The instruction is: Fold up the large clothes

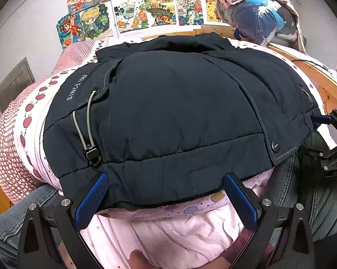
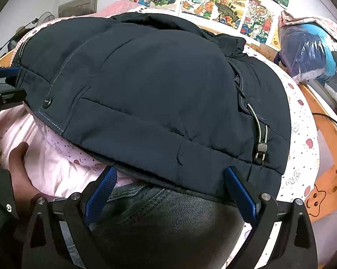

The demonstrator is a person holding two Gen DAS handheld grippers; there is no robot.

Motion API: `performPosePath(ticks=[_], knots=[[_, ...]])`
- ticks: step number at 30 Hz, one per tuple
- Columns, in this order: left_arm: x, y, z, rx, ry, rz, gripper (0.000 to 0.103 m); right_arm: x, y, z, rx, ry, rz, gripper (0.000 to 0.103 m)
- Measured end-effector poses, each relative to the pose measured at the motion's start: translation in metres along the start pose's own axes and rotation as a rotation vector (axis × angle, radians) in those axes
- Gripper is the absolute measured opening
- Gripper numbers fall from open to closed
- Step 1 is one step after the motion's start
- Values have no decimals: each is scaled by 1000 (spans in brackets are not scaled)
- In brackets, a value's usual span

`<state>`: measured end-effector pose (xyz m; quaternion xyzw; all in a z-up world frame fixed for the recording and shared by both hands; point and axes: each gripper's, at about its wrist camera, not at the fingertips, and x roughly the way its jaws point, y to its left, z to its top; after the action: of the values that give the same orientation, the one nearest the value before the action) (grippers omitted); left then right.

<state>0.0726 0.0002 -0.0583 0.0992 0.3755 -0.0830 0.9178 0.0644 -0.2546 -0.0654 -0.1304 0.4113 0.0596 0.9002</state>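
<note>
A dark navy padded jacket [image 1: 179, 103] lies spread on the pink spotted bedding [image 1: 168, 231], its hem toward me and its hood at the far end. Its grey drawcord with a toggle [image 1: 90, 134] hangs near the left hem. My left gripper [image 1: 166, 176] is open, with both blue pads [image 1: 92, 197] at the near hem edge and the hem lying between them. In the right wrist view the jacket [image 2: 157, 89] fills the middle. My right gripper [image 2: 171, 169] is open too, its fingers [image 2: 240, 192] straddling the hem near another toggle [image 2: 261, 148].
The person's jeans [image 2: 168, 219] and a hand [image 2: 18, 163] are close below the hem. A wooden bed rail [image 2: 325, 123] runs along the right. A plastic bag of clothes [image 1: 258, 15] sits at the bed's far corner. Drawings [image 1: 146, 11] cover the wall, and a red checked blanket [image 1: 9, 145] lies at the left.
</note>
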Motion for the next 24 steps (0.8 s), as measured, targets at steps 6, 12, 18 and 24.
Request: performPosePath(ticks=[6,12,18,24], knots=[[2,9,9,-68,21,-37,103,2,-3,0,7,-2,3,94],[9,18,18,-161,57,-81,103,3,-8,-1,35,-12,9,94],[16,18,22,-199,85,-96,103,9,-11,-1,23,-2,16,94],[19,19,24,-224,104,-106,103,11,-13,1,30,-5,21,94]])
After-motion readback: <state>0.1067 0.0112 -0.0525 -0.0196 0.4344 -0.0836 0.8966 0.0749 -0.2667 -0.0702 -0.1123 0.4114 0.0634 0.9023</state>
